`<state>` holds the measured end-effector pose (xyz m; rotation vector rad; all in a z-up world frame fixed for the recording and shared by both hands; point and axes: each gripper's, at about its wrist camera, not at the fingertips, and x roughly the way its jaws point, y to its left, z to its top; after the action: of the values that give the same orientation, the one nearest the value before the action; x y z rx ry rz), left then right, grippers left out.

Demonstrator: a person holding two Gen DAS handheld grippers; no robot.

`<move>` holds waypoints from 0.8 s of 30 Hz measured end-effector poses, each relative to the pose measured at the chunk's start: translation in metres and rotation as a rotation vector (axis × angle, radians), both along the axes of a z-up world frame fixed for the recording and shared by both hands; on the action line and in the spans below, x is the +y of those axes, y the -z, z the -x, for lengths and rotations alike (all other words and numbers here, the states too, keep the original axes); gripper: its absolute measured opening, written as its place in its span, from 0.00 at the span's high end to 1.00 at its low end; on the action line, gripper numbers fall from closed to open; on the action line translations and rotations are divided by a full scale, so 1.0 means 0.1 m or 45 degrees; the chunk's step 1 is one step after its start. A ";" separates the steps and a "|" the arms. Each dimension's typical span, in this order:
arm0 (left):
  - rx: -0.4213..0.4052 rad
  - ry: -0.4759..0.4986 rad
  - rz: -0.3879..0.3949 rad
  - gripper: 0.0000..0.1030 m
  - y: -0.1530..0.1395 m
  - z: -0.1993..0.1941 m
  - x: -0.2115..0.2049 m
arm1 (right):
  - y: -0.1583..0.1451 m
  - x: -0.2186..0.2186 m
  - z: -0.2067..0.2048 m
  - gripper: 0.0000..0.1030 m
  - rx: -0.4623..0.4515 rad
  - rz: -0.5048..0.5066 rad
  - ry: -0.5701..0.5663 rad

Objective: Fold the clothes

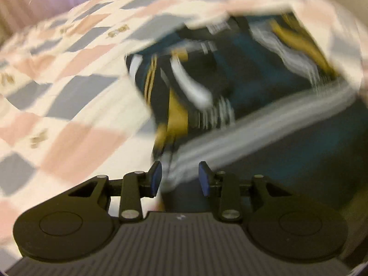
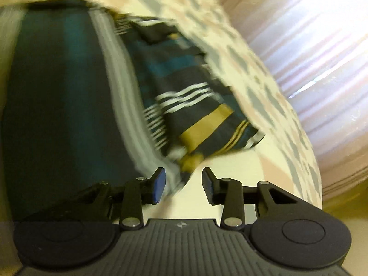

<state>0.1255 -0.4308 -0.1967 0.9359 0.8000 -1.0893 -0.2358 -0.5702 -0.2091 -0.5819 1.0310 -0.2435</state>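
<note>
Both hand-held grippers, left [image 1: 180, 176] and right [image 2: 183, 185], are spreading over a striped garment [image 1: 207, 80] on the checkered bedsheet [image 1: 69, 80]; only the right view is showing pleated curtains [image 2: 322, 57].

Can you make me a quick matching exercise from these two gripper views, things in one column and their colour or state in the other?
Things:
1. bed cover
2. garment
3. left gripper
4. curtain

Descriptions:
A. open, nothing held between its fingers
B. pale, with vertical folds
C. dark, with teal, white and mustard stripes
D. checked in pink, grey and white

Pairs: 1-D, 2-C, 3-A, 4-B
</note>
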 end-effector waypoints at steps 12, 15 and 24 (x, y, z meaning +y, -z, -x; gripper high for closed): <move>-0.408 0.881 -0.364 0.67 0.46 1.31 1.98 | 0.21 1.31 1.12 0.58 0.314 -0.016 -0.186; -0.505 1.046 -0.346 0.67 0.64 1.35 2.20 | 0.31 1.50 1.22 0.53 0.343 0.070 -0.241; -0.752 1.434 -0.178 0.64 0.97 1.46 2.60 | 0.50 1.82 1.30 0.48 0.373 0.247 -0.412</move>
<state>-0.0203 -0.1713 -0.2936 1.8024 -0.2295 -1.5687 -0.3662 -0.3877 -0.2588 -0.9704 1.1829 0.0302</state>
